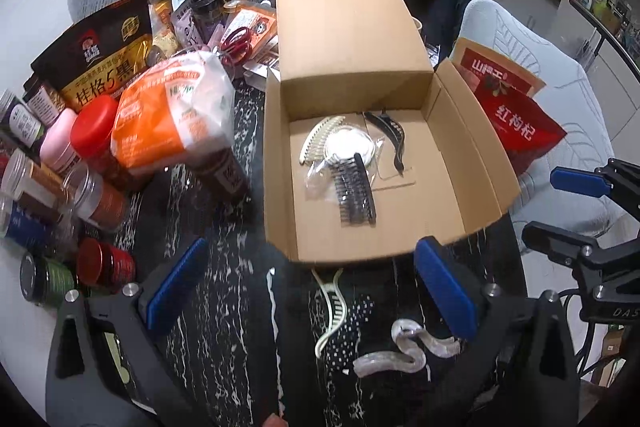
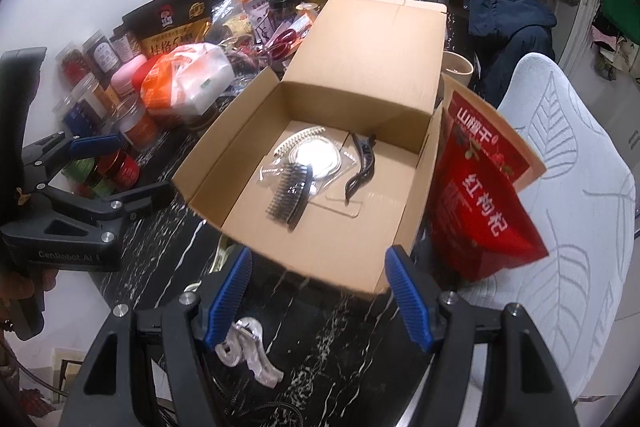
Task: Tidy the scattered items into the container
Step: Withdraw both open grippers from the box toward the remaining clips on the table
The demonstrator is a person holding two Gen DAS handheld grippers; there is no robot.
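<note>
Now the open cardboard box (image 1: 360,75) sits at twelve o'clock, a black comb (image 1: 356,191), cream clip (image 1: 318,141) and black clip (image 1: 390,139) on its floor. Both the left gripper (image 1: 312,291) and right gripper (image 2: 320,303) hang spread wide and empty, with a cream claw clip (image 1: 332,307) and a clear wavy clip (image 1: 404,349) on the dark marble table (image 1: 224,327) at six o'clock.

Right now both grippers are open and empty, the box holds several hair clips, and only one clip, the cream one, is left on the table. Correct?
Not quite. Two clips are left on the table: the cream clip and a clear wavy clip beside it, as the left wrist view shows. The rest holds: left gripper and right gripper are open and empty, and the box holds several clips.
</note>
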